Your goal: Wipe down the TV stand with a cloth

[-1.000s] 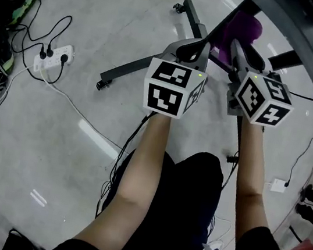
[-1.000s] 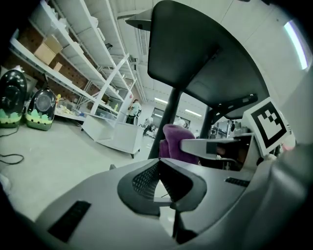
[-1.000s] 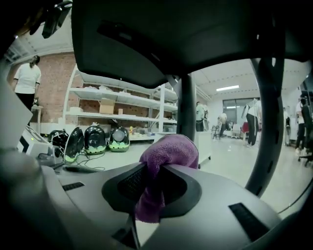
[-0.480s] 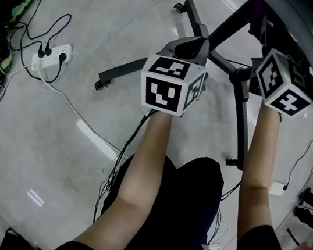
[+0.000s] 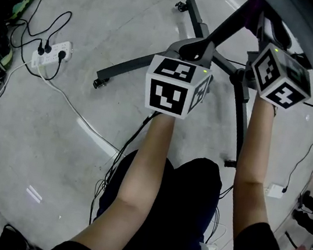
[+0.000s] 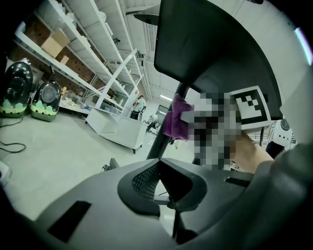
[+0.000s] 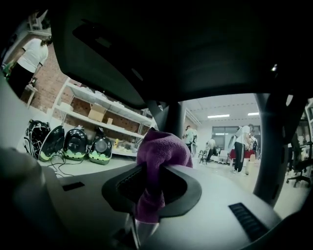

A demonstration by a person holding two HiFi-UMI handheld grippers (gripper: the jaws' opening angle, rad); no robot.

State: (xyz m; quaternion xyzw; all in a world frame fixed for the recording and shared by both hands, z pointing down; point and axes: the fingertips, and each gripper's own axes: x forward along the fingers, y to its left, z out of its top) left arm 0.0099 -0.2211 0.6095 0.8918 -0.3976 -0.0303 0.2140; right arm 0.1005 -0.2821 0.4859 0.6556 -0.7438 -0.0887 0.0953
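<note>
Right now the purple cloth (image 7: 161, 154) is bunched between the jaws of my right tool (image 7: 155, 181). They pinch it tight, with a fat wad standing out past the tips and a tail hanging below. I judge I hold it that way so that soft fabric, not plastic, meets the TV stand (image 5: 234, 23).

The wad sits high against the stand's dark post (image 7: 173, 117), just under the black panel (image 7: 171, 49) that fills the top of the right gripper view. In the left gripper view the cloth looks to be touching the post. My right arm is reached far and raised for that, which reads to me as wiping the upright.

My left tool (image 6: 164, 181) has its jaws pressed together with nothing in them. It hangs lower and nearer, above where the stand's wheeled legs (image 5: 131, 70) meet, and I cannot tell whether it touches them. I take it to be parked clear of the wiping side.

Off to the left on the floor (image 5: 81, 156), a power strip (image 5: 53, 57) and its cables (image 5: 42, 27) lie well apart from the legs.
</note>
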